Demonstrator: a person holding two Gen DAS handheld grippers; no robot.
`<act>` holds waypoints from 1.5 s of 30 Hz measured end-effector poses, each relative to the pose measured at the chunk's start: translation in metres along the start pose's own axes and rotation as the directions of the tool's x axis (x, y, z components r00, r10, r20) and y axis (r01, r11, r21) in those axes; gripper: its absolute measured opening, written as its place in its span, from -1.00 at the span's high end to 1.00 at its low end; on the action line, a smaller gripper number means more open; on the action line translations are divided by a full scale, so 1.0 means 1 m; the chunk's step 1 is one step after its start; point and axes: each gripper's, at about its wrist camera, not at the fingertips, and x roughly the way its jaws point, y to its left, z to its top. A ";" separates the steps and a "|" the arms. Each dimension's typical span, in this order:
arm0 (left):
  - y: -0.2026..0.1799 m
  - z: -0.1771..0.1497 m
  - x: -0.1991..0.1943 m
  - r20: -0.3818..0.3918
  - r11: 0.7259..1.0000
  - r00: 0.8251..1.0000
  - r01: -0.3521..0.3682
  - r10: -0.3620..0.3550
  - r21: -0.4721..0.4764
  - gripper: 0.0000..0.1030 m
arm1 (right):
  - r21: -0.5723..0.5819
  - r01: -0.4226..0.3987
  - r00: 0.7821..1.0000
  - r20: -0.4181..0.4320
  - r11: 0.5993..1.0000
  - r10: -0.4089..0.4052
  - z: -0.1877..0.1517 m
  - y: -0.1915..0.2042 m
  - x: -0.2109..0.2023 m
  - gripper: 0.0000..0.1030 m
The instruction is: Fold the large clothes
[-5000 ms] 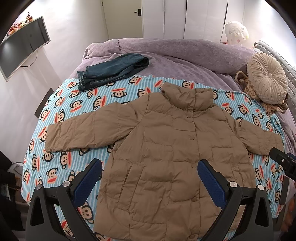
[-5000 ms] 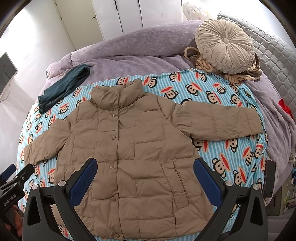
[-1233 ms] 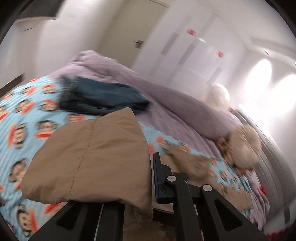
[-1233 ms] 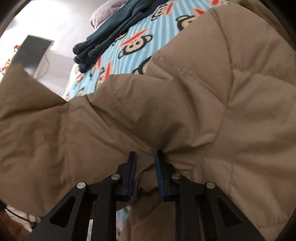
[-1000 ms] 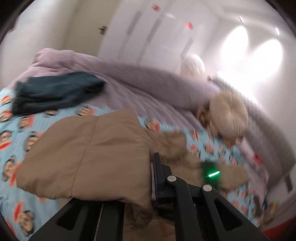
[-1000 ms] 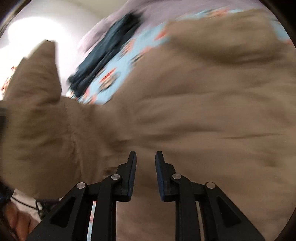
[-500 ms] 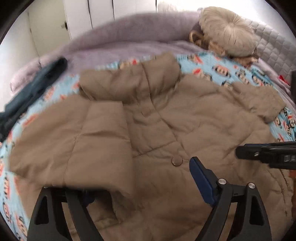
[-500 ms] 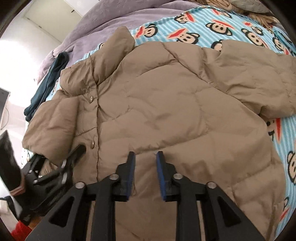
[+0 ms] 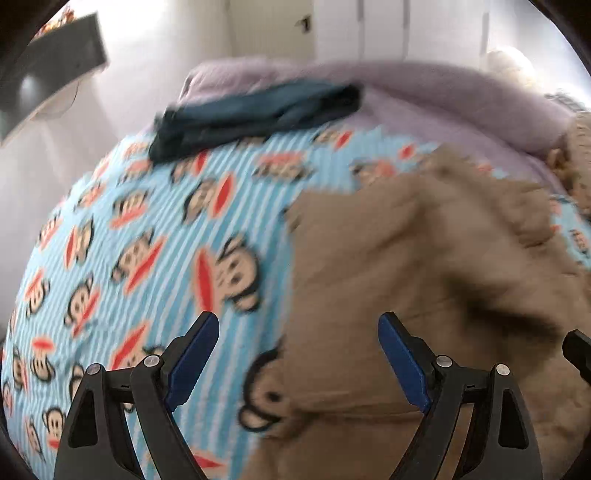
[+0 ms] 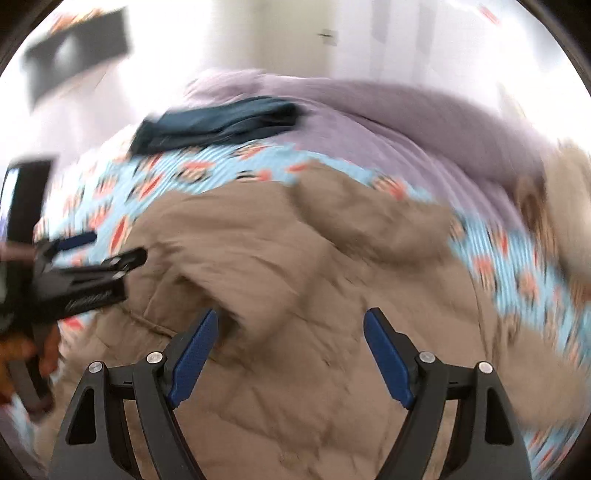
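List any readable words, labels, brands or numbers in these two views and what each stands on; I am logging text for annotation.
No text can be read in either view.
Pale lettering on the side of the left gripper, seen from the right wrist: too blurred to read.
The monkey blanket carries cartoon faces only, no words.
The tan jacket and the folded jeans show no label.

1. White wardrobe doors (image 9: 384, 29) stand at twelve o'clock.
2. A dark wall-mounted screen (image 9: 51, 70) hangs at ten o'clock.
3. The bed carries a lilac duvet (image 9: 443, 96) and monkey-print sheet (image 9: 147, 236).
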 end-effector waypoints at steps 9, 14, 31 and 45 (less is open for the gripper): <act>0.004 -0.013 0.015 -0.036 0.999 0.999 -0.002 0.001 -0.040 -0.73 | 0.026 0.141 0.990 0.011 0.990 -0.142 0.027 -0.001 0.057 -0.46; 0.002 -0.006 0.011 -0.042 1.000 0.999 0.019 -0.020 -0.019 -0.72 | 0.588 -0.010 0.995 -0.073 0.809 0.065 -0.023 -0.122 0.061 0.41; -0.012 0.046 0.056 -0.059 1.000 0.998 -0.002 0.003 0.029 -0.72 | 0.885 -0.108 0.965 -0.018 0.454 0.263 -0.106 -0.193 0.074 0.78; 0.054 0.061 0.096 -0.190 0.820 0.830 0.434 -0.525 -0.373 -0.72 | 0.853 -0.077 0.968 -0.060 0.517 0.243 -0.116 -0.184 0.085 0.82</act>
